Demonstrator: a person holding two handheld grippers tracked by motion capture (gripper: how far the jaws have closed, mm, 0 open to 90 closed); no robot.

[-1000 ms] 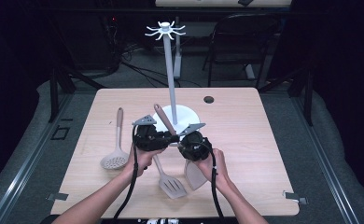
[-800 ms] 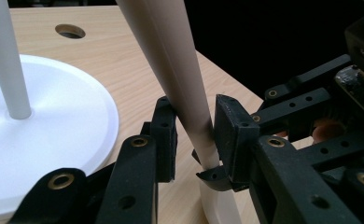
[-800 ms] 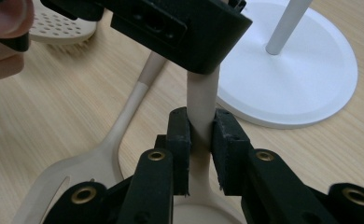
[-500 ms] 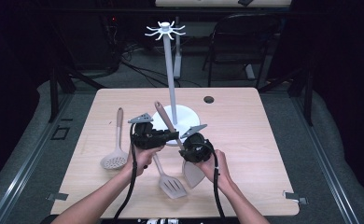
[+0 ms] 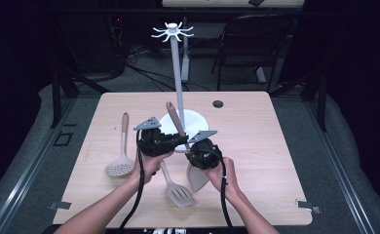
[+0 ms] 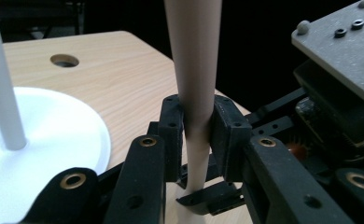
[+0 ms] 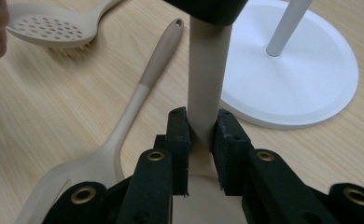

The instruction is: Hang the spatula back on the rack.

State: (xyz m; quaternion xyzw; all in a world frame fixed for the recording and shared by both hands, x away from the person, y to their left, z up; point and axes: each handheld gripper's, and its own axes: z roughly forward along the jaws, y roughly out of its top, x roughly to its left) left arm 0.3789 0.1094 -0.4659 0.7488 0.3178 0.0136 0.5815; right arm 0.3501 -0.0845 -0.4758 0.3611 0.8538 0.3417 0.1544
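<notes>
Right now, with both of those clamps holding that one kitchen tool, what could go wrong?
Both the left gripper and the right gripper are shut on one spatula handle. If the hands pull unevenly, the smooth handle may twist or slip.

The tilted handle stands close to the rack's pole; a careless lift could knock the rack over.

If dropped, it could land on the slotted turner lying just below.
</notes>
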